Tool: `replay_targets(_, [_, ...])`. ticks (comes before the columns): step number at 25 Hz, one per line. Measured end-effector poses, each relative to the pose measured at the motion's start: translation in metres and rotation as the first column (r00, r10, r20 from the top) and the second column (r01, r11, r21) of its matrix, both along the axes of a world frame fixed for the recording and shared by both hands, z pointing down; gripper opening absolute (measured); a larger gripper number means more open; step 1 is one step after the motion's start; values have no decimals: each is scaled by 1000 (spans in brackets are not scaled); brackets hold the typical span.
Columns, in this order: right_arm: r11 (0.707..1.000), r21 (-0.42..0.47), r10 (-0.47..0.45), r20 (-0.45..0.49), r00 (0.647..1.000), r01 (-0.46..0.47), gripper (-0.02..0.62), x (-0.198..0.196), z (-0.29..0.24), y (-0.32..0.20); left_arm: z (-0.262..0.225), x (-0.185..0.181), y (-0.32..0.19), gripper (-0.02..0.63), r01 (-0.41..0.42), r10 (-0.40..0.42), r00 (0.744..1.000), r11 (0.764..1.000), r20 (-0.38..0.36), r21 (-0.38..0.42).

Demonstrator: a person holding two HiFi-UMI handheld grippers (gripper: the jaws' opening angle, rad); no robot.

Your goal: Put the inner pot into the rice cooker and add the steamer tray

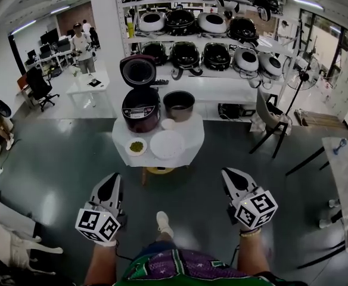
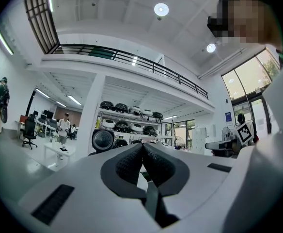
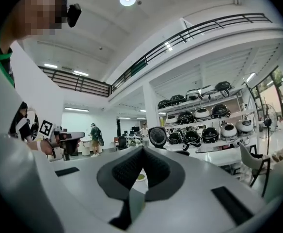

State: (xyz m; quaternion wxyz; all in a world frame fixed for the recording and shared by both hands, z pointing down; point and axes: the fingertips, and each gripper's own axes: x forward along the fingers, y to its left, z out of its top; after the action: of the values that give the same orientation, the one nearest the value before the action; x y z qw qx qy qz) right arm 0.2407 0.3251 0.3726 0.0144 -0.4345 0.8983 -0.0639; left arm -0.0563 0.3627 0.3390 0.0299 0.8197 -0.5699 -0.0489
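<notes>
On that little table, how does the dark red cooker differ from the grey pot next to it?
The rice cooker is dark red with its lid swung up, while the inner pot is grey metal with no lid. The rice cooker is the larger of the two and stands on the left. The inner pot sits to its right, not yet inside it. Both stand upright on the white-covered table.

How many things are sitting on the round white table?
5: dark red open rice cooker back left; grey metal pot back right; small white cup middle; white bowl of green bits front left; big white round tray front right. More may hide behind.
</notes>
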Motion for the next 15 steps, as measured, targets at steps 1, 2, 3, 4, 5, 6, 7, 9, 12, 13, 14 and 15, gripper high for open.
replay_targets(1, [1000, 9, 8, -18, 1000, -8, 5, -3, 3, -8, 1, 0, -6, 21, 1, -1, 1000, 1000, 11, -2])
replay_targets(2, [1000, 20, 16, -31, 999, -16, 5, -7, 5, -17, 4, -2, -13, 21, 4, -4, 1000, 1000, 21, -3])
replay_targets(3, [999, 29, 23, -35, 999, -22, 5, -12, 7, -27, 7, -5, -22, 21, 9, -9, 1000, 1000, 30, -3])
replay_targets(4, [999, 36, 28, -32, 999, -27, 5, -15, 8, -37, 10, -9, -32, 21, 16, -16, 999, 1000, 37, -2])
replay_targets(5, [999, 43, 32, -25, 999, -31, 5, -18, 7, -47, 12, -13, -44, 21, 26, -26, 999, 1000, 40, -2])
replay_targets(6, [998, 49, 37, -18, 999, -36, 5, -21, 6, -58, 12, -17, -56, 21, 35, -35, 999, 999, 39, -3])
replay_targets(7, [998, 54, 41, -12, 999, -40, 5, -23, 4, -70, 12, -20, -71, 21, 42, -42, 999, 999, 35, -4])
replay_targets(9, [997, 58, 57, -2, 998, -57, 5, -23, -2, -96, 13, -25, -100, 21, 41, -41, 999, 999, 18, -4])
replay_targets(12, [994, 44, 101, 9, 995, -101, 5, -23, -10, -141, 13, -31, -142, 21, 34, -34, 999, 999, 15, 2])
replay_targets(13, [993, 38, 114, 7, 993, -114, 6, -24, -11, -157, 15, -34, -157, 23, 35, -35, 999, 999, 19, 2])
replay_targets(14, [991, 30, 127, 5, 992, -128, 6, -26, -13, -172, 16, -37, -171, 22, 35, -35, 999, 999, 18, -1])
replay_targets(15, [990, 19, 142, 6, 990, -142, 6, -27, -14, -187, 18, -41, -186, 21, 31, -31, 999, 999, 12, -7])
